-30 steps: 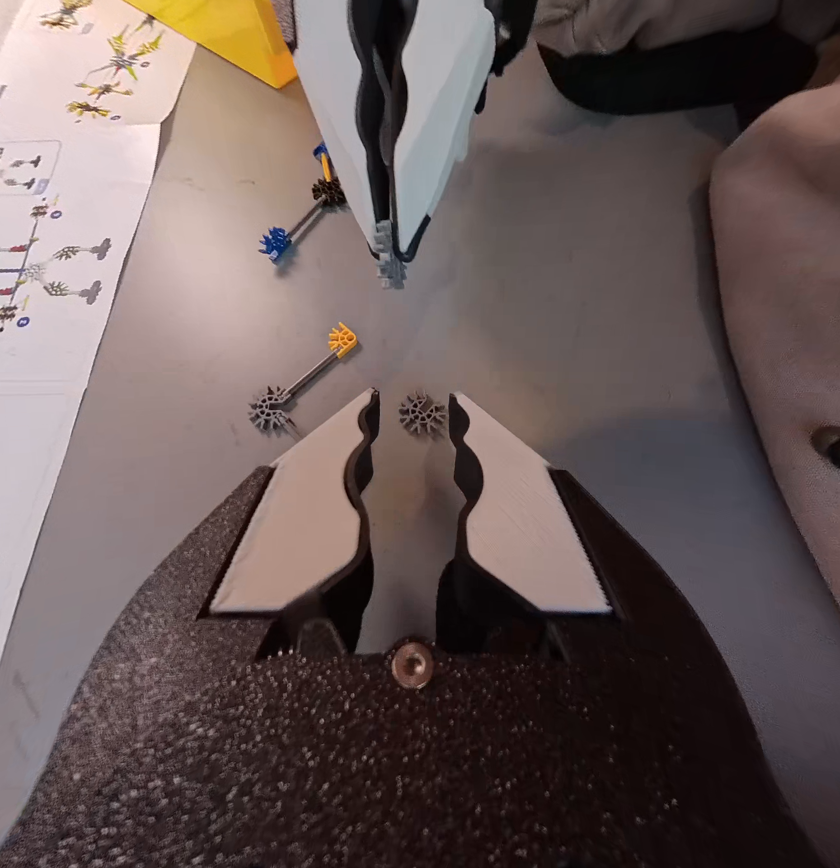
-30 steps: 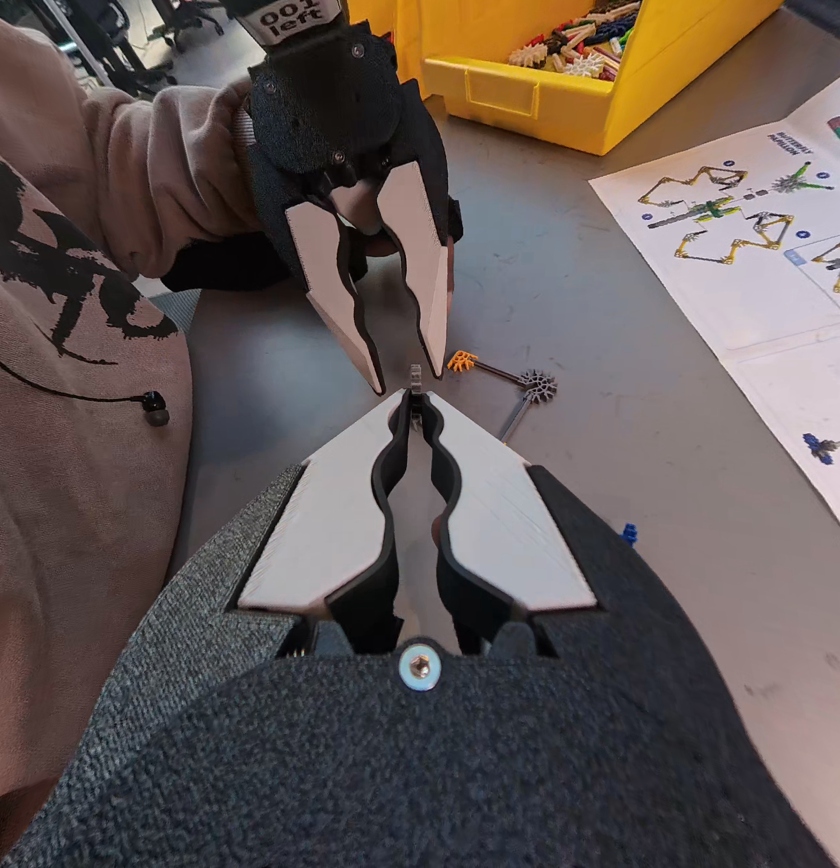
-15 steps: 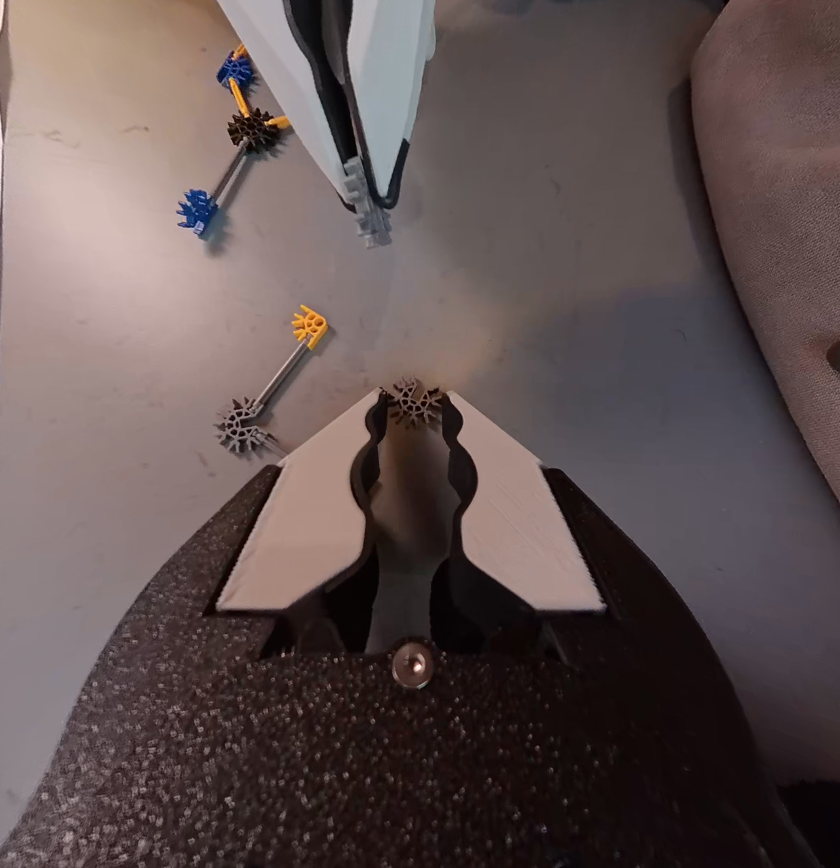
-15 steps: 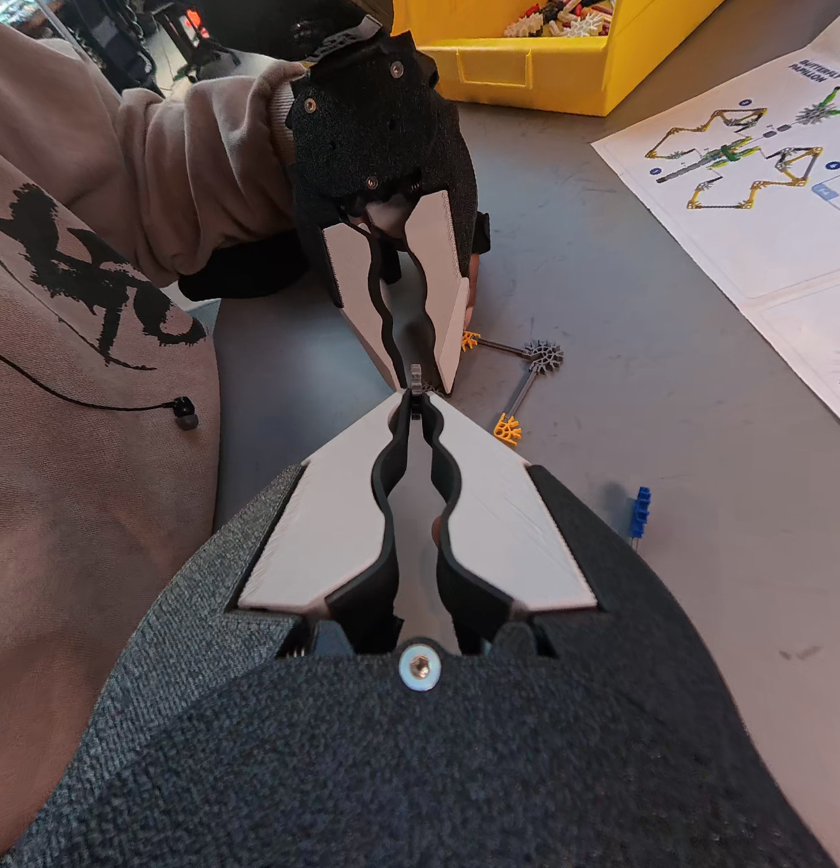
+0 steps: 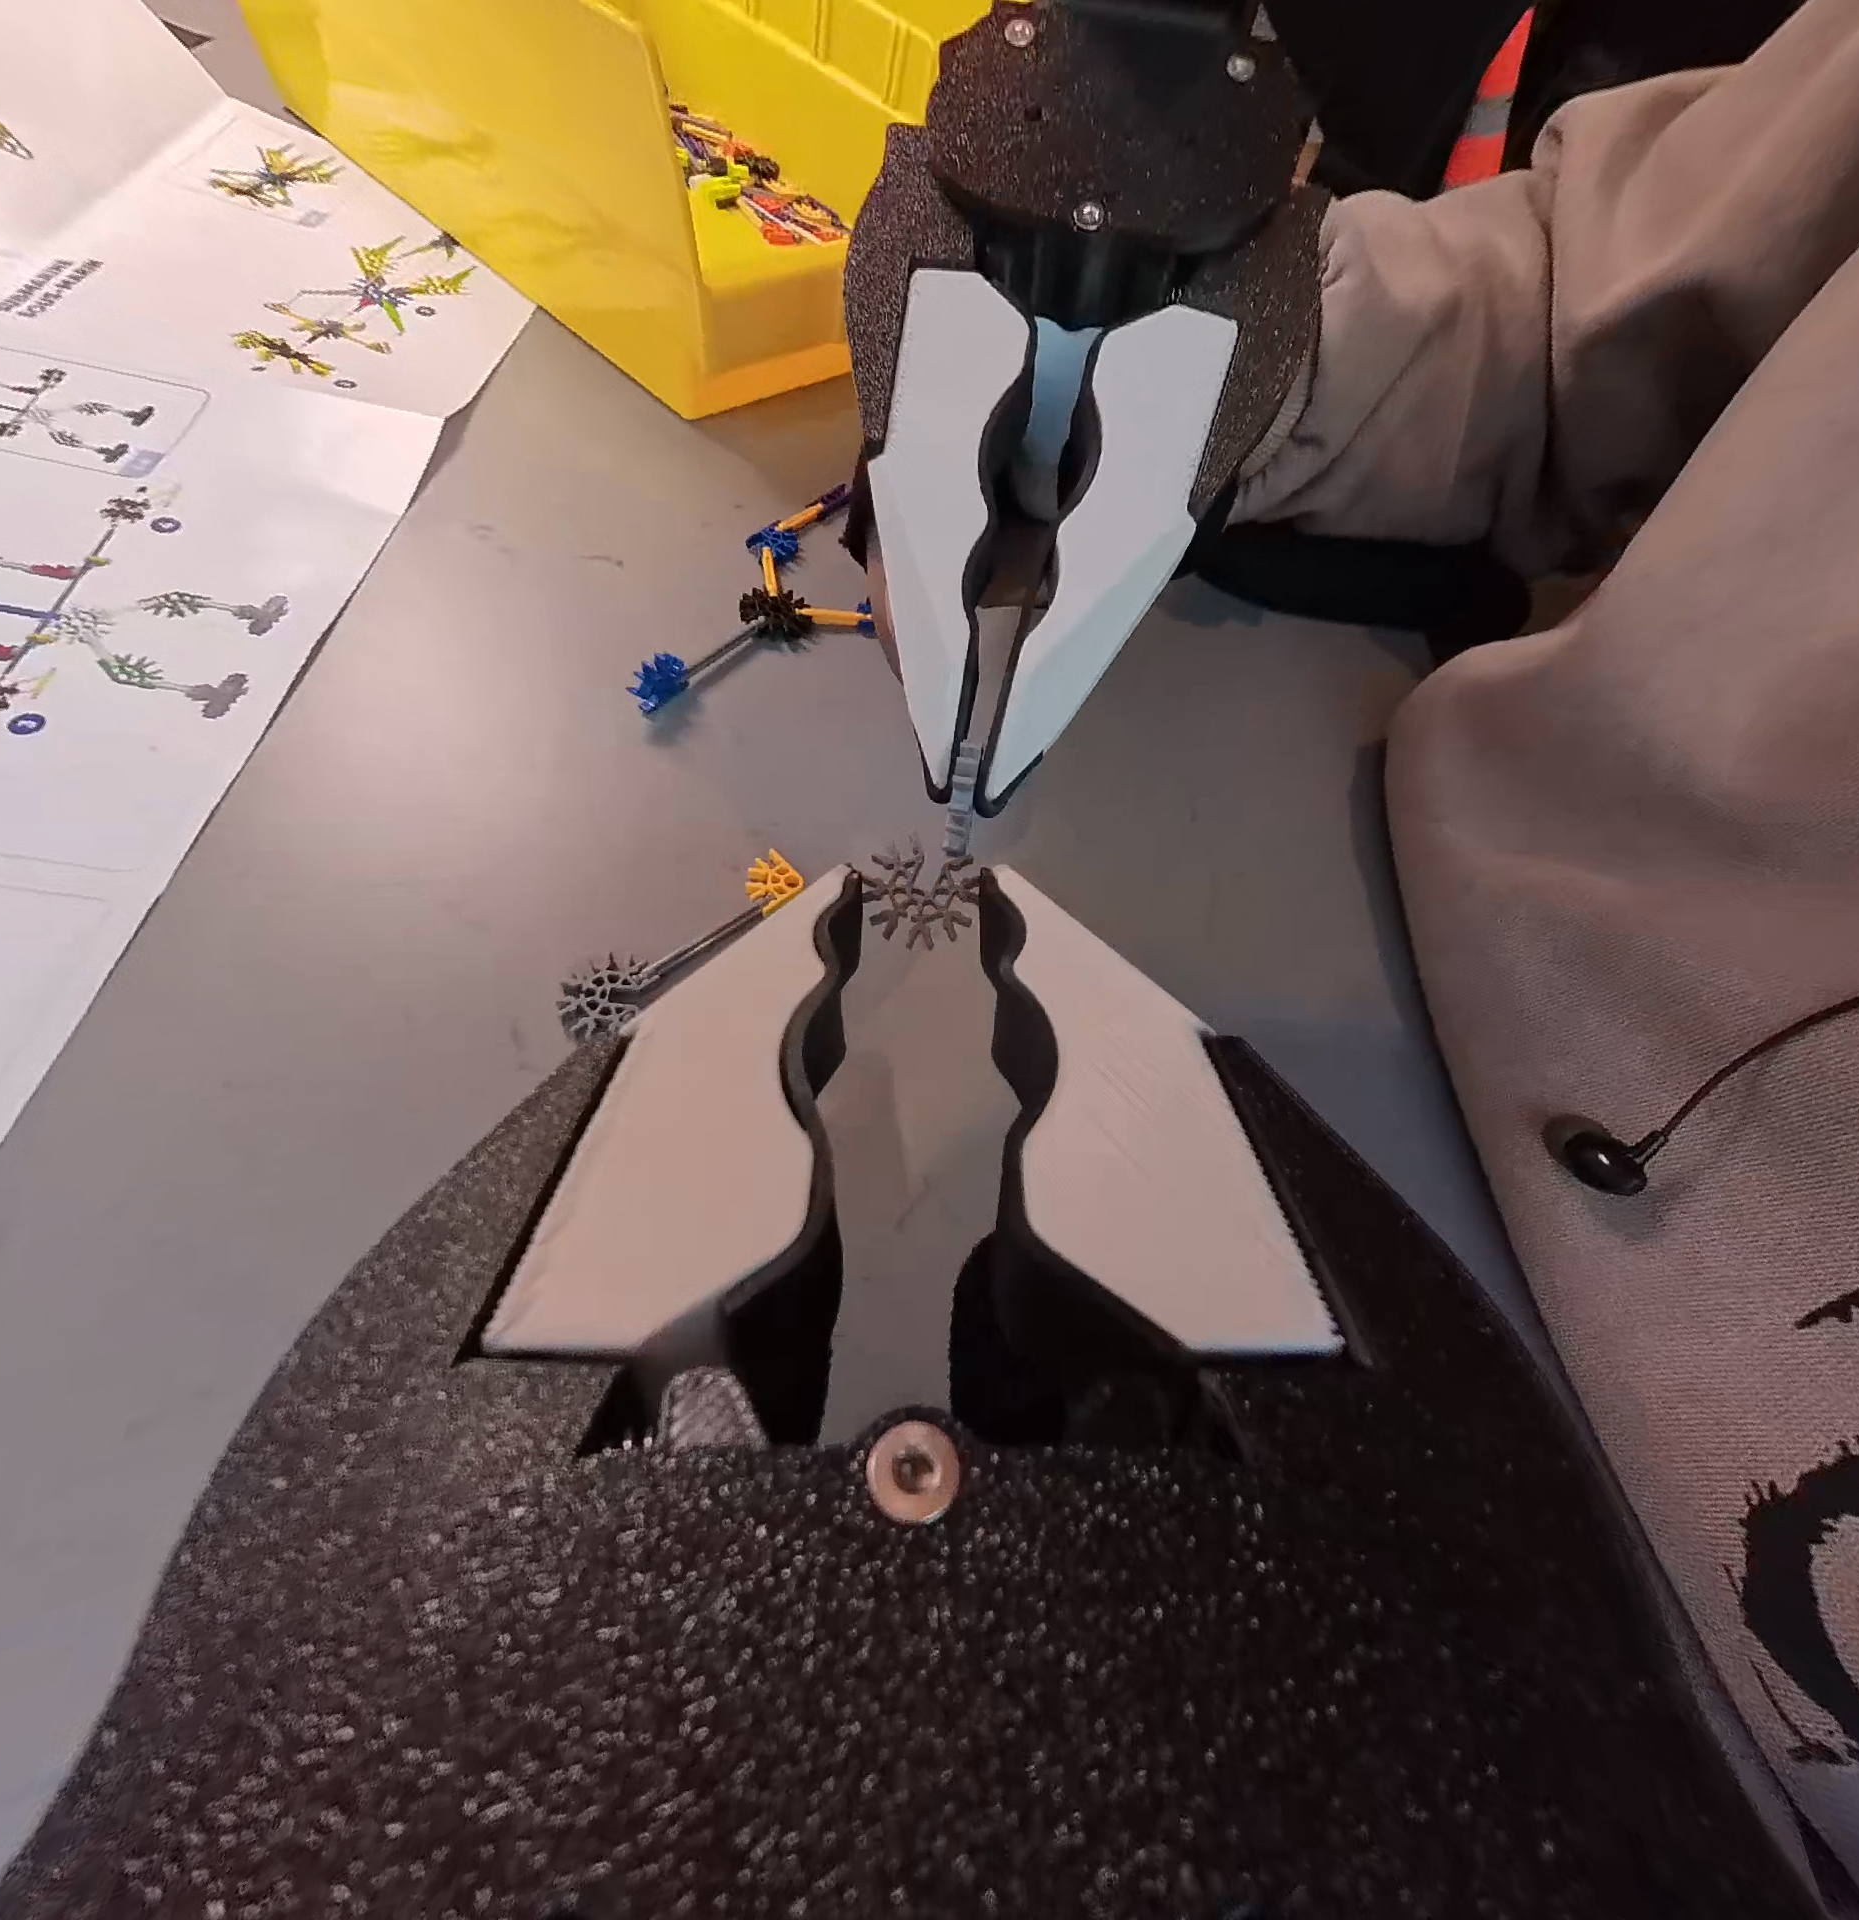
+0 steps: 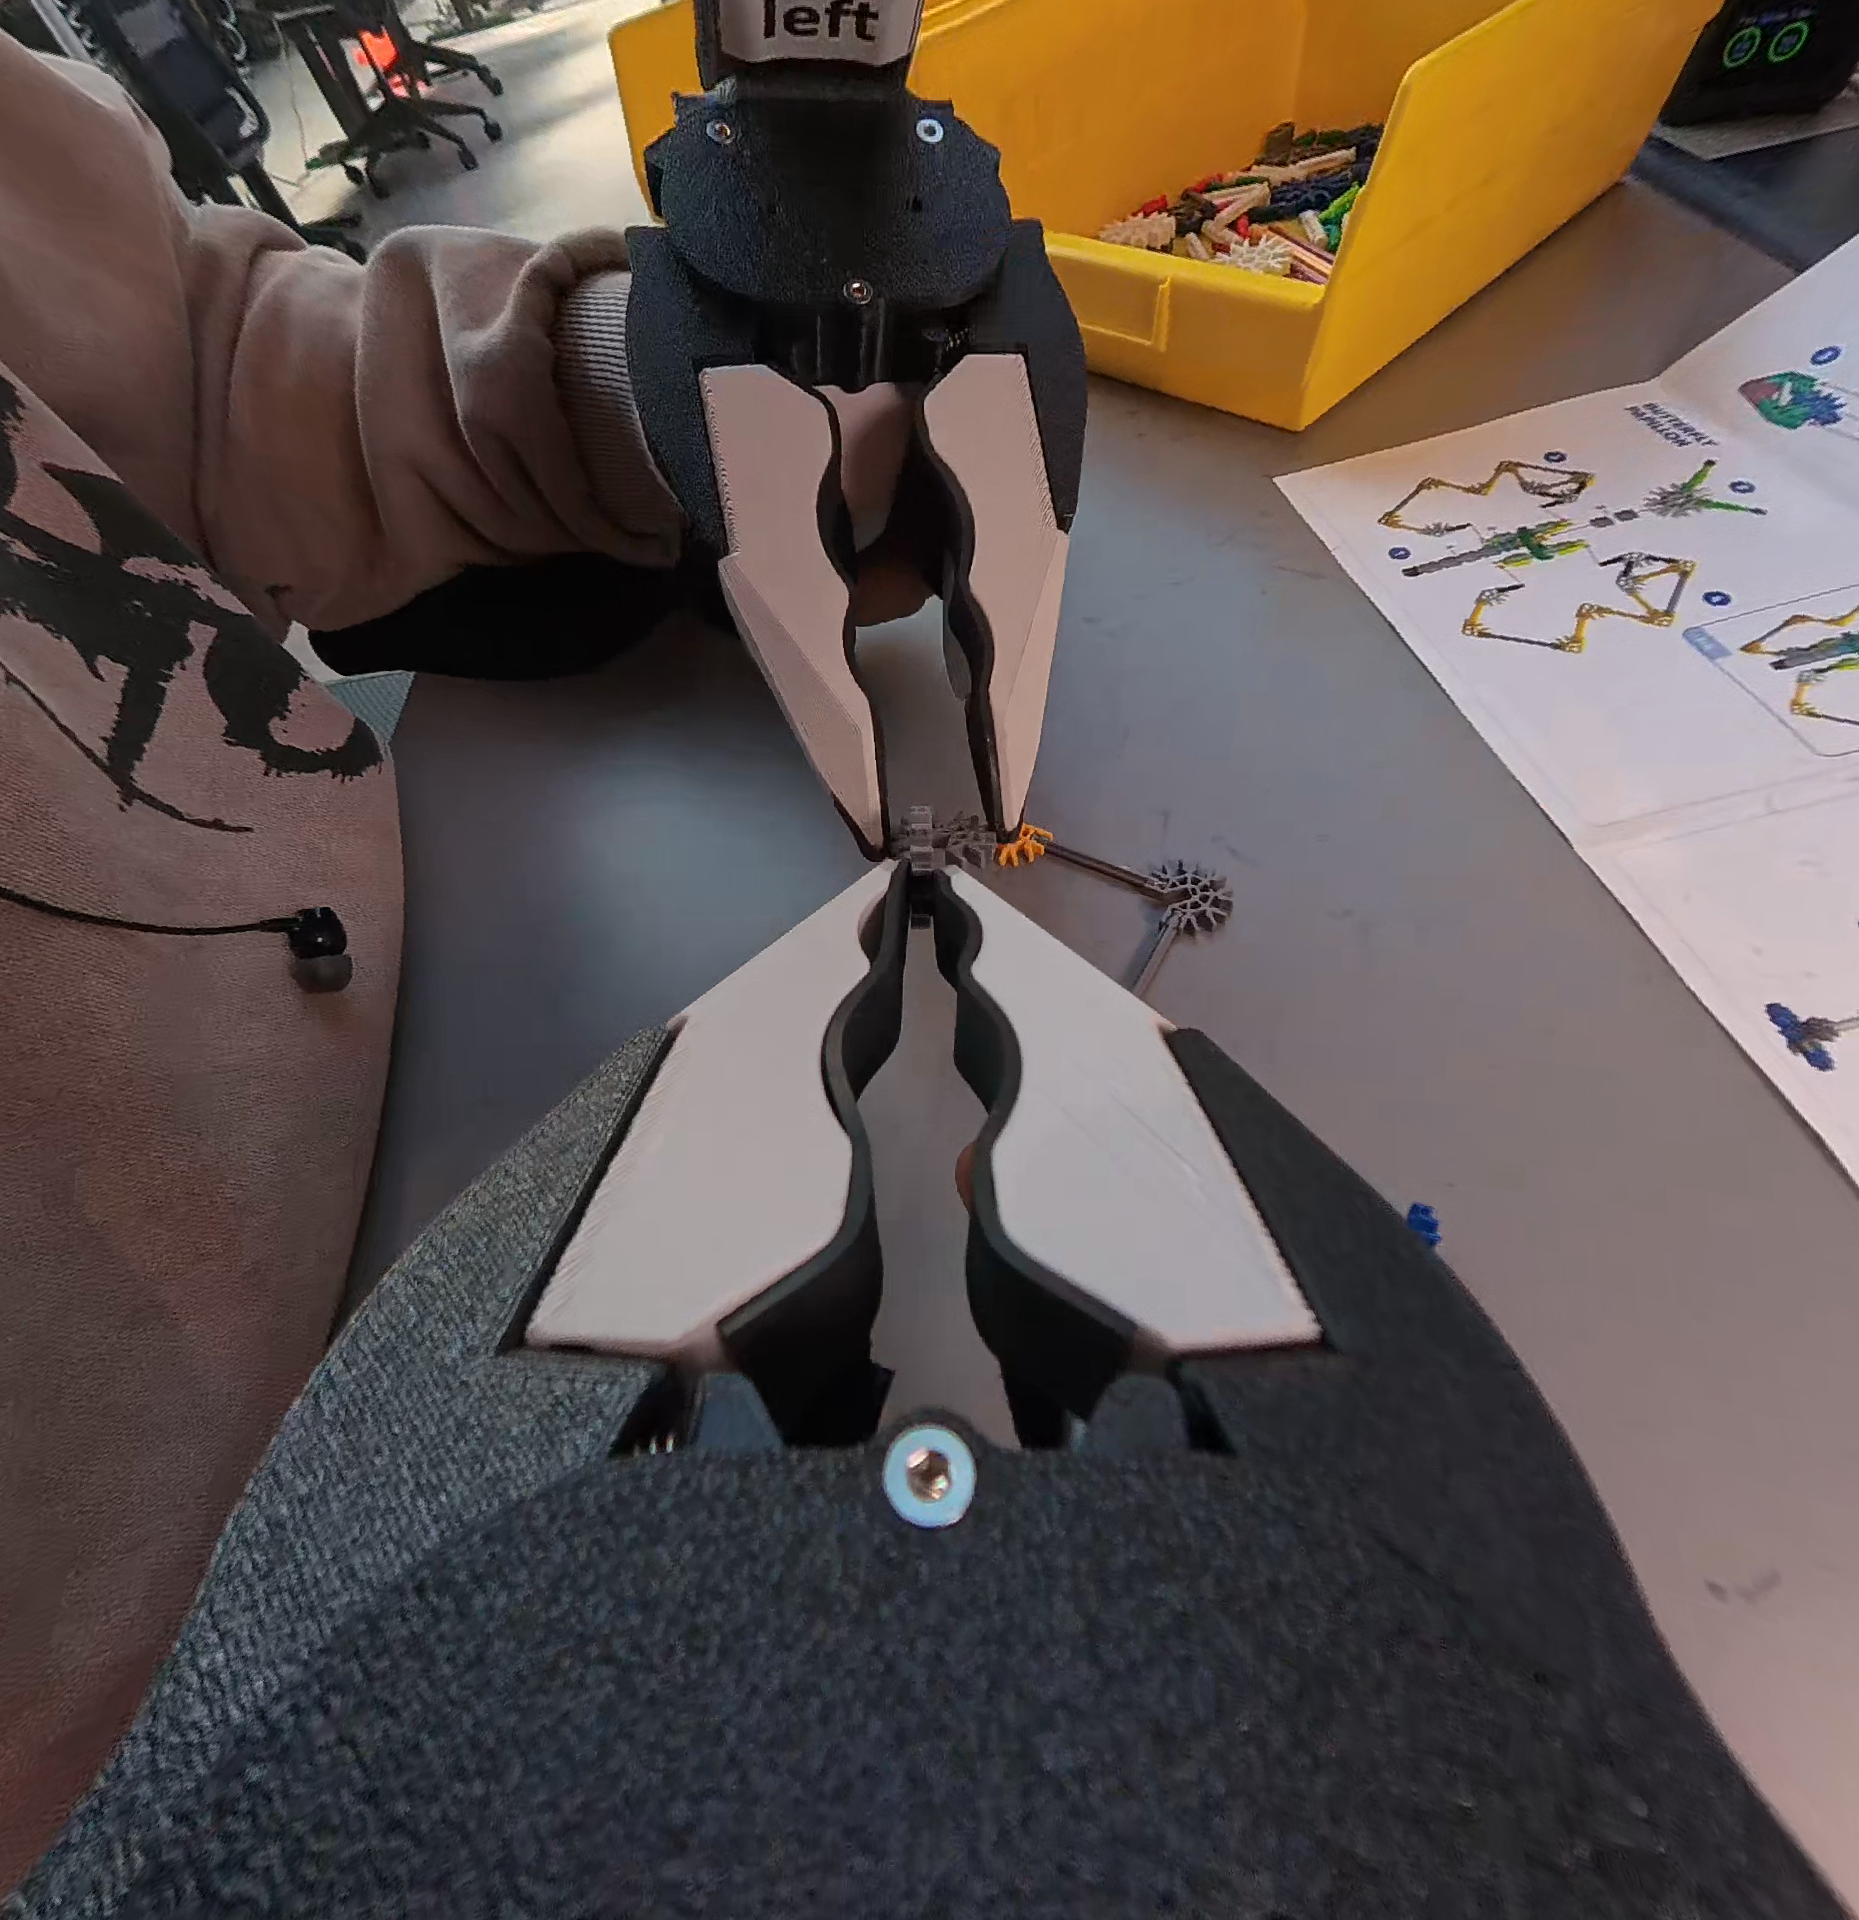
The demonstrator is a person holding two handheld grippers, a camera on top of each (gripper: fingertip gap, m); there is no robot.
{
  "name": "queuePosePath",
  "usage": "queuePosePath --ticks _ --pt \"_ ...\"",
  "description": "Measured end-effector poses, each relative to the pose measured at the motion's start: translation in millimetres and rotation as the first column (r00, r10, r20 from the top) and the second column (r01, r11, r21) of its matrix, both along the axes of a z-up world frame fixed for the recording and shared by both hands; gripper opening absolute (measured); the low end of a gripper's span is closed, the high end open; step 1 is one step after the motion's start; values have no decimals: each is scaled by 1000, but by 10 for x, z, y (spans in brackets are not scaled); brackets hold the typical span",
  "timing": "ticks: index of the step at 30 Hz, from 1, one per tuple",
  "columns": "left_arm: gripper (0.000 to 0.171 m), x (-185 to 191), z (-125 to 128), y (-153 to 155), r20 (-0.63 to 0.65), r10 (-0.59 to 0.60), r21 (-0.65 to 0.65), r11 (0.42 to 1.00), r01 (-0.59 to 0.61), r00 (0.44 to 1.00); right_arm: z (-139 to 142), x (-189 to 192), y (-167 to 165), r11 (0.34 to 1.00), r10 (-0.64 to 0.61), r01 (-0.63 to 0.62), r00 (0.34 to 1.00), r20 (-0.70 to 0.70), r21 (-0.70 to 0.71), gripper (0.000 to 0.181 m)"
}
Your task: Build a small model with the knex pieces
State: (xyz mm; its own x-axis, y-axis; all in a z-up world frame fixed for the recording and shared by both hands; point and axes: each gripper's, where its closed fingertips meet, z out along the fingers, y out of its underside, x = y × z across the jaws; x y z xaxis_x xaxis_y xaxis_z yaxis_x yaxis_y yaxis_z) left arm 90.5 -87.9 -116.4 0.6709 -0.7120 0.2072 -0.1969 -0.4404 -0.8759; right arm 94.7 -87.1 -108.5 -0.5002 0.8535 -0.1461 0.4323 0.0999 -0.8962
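Snowflake connector (image 5: 923,896), a dark grey toothed disc, sits flat-on to the left wrist camera, pinched by its edges between the tips of the left gripper (image 5: 921,883). The jaws stand only a disc's width apart and touch it on both sides, so the piece looks held up off the table (image 5: 385,935), face out, with its slots exposed. Opposite, the right gripper (image 5: 969,790) comes in tip to tip, nearly closed on a short grey rod (image 5: 963,795) whose free end just meets the disc's upper right rim. I'd judge that grip leaves the rod end free to reach a slot. Just left of the left gripper lies a rod with an orange connector (image 5: 774,881) and a grey wheel (image 5: 599,995) at its ends. Farther off lies a blue and black assembly (image 5: 759,629), with a yellow bin (image 5: 592,208) of parts and an instruction sheet (image 5: 177,520) beyond.

From the right wrist view, the right gripper (image 6: 917,894) is clamped narrow on the rod (image 6: 919,883), mostly hidden between the tips. Dead ahead and touching, the connector (image 6: 946,836) appears edge-on, spanning the tips of the left gripper (image 6: 940,831), which points straight back at the camera. A tan sleeve (image 6: 405,416) leads to that gripper. The orange connector (image 6: 1024,847) lies just beside the left gripper's tip, the bin (image 6: 1320,343) and sheet (image 6: 1631,623) off to the right.
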Motion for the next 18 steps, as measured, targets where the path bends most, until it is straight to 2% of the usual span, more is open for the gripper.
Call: queuePosePath --ticks 8,12,18 --pt "22 -9 126 27 139 21 -26 1000 -17 990 63 -78 32 998 -58 58 997 -52 -13 2" --pt "22 -41 190 66 209 50 -40 998 -42 977 125 -111 69 993 -92 86 994 -67 -79 2" --pt "22 -48 209 87 249 72 -61 996 -58 966 134 -125 92 993 -109 104 991 -79 -64 2"
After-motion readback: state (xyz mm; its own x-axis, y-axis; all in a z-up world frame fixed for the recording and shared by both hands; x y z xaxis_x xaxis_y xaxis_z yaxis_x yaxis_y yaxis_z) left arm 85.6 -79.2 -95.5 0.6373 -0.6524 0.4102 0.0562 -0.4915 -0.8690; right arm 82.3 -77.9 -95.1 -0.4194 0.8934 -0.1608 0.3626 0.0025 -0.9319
